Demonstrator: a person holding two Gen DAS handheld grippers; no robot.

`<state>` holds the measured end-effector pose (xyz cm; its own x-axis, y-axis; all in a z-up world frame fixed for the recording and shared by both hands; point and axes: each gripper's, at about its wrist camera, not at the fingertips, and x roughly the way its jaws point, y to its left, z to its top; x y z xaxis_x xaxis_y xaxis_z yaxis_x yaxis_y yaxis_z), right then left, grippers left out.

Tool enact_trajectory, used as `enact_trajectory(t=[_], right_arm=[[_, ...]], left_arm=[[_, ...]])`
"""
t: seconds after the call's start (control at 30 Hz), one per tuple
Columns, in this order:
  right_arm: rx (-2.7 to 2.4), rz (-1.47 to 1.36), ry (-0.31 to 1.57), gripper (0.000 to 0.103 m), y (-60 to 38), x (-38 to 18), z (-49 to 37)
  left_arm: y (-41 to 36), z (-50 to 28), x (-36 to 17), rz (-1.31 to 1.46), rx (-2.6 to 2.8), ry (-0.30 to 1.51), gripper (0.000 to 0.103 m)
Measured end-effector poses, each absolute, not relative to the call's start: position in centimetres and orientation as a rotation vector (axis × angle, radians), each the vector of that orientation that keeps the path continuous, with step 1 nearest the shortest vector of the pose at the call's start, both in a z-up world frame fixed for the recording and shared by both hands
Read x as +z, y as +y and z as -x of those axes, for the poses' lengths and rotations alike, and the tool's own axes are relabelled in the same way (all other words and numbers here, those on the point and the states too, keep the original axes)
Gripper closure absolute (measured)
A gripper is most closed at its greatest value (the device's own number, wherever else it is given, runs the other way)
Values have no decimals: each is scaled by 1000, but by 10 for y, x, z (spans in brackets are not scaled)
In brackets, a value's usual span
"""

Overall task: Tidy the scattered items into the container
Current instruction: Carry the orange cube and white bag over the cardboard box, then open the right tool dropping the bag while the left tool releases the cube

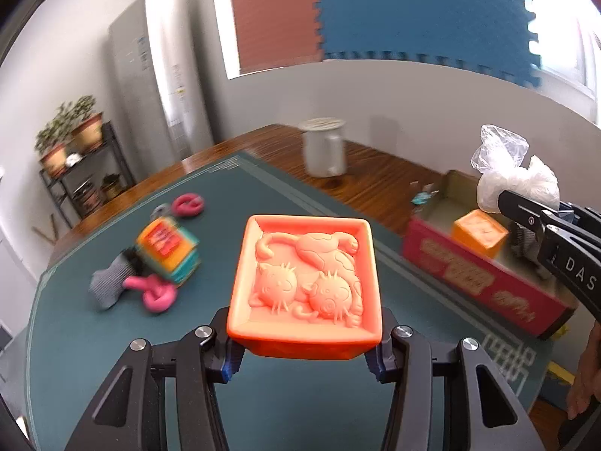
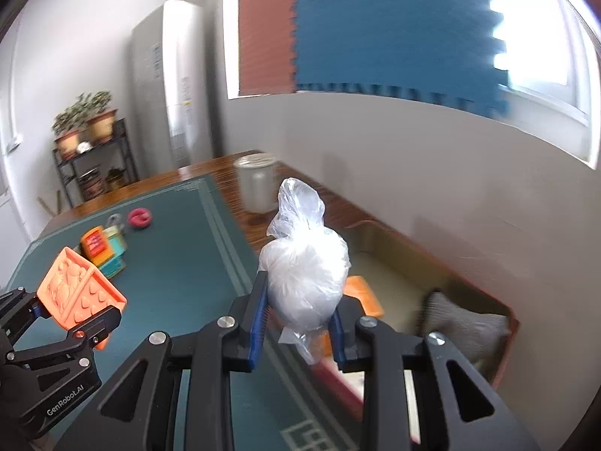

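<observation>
Carrying two loads toward cardboard box (image 2: 443,263): left gripper (image 1: 304,353) pinching rigid orange cat-relief mould (image 1: 306,282) by its lower rim, right gripper (image 2: 296,323) squeezing soft, crinkly knotted plastic bag (image 2: 304,270). Likely risks: slick film slipping out; shallow rim grip tipping mould, dropping short of box.

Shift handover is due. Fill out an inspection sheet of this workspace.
Surface: green mat on a wooden table.
Job's things: orange cat mould and plastic bag held in the air; colourful cube, grey sock, pink rings on the mat; cardboard box already holds an orange block.
Clutter: white lidded jug.
Grippers: left gripper shut on the mould; right gripper shut on the bag.
Cables: nothing seen.
Surroundings: plant shelf, tall white appliance, foam-tiled window.
</observation>
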<state>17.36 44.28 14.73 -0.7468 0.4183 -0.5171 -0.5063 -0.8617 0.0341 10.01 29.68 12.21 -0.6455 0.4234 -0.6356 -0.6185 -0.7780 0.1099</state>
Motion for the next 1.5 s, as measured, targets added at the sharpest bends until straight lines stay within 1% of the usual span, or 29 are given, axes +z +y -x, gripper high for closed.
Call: enact_trajectory(t=[0.2, 0.47, 0.6, 0.63, 0.67, 0.7, 0.73, 0.77, 1.03, 1.33, 1.37, 1.4, 1.43, 1.47, 1.5], right_arm=[[2469, 691, 275, 72, 474, 141, -195], [2399, 826, 347, 72, 510, 117, -198], [2366, 889, 380, 68, 523, 108, -197], [2361, 899, 390, 64, 527, 106, -198], [2357, 906, 391, 52, 529, 105, -199], [2353, 912, 392, 46, 530, 104, -200], [2351, 907, 382, 37, 531, 104, -201], [2349, 903, 370, 34, 531, 104, -200], [2336, 899, 315, 30, 532, 113, -209], [2301, 899, 321, 28, 538, 117, -220], [2295, 905, 322, 27, 539, 116, -221], [2291, 906, 323, 27, 539, 116, -222], [2289, 906, 324, 27, 539, 116, -223], [2287, 906, 324, 27, 539, 116, -225], [2285, 905, 324, 26, 539, 117, -226]], left_arm=[[342, -115, 127, 773, 2308, 461, 50], [385, -118, 125, 780, 2242, 482, 50], [401, -115, 126, 775, 2229, 490, 50], [405, -114, 126, 773, 2227, 493, 50], [409, -113, 127, 772, 2224, 495, 50], [413, -112, 127, 771, 2221, 497, 50], [416, -110, 126, 772, 2219, 498, 50], [420, -109, 126, 772, 2216, 499, 50], [453, -100, 121, 772, 2186, 514, 50], [492, -103, 114, 784, 2085, 538, 49], [497, -104, 113, 788, 2063, 543, 48], [500, -104, 112, 790, 2050, 548, 35], [502, -105, 113, 788, 2049, 551, 18], [502, -107, 114, 778, 2055, 547, 13], [501, -109, 116, 763, 2061, 537, 12]])
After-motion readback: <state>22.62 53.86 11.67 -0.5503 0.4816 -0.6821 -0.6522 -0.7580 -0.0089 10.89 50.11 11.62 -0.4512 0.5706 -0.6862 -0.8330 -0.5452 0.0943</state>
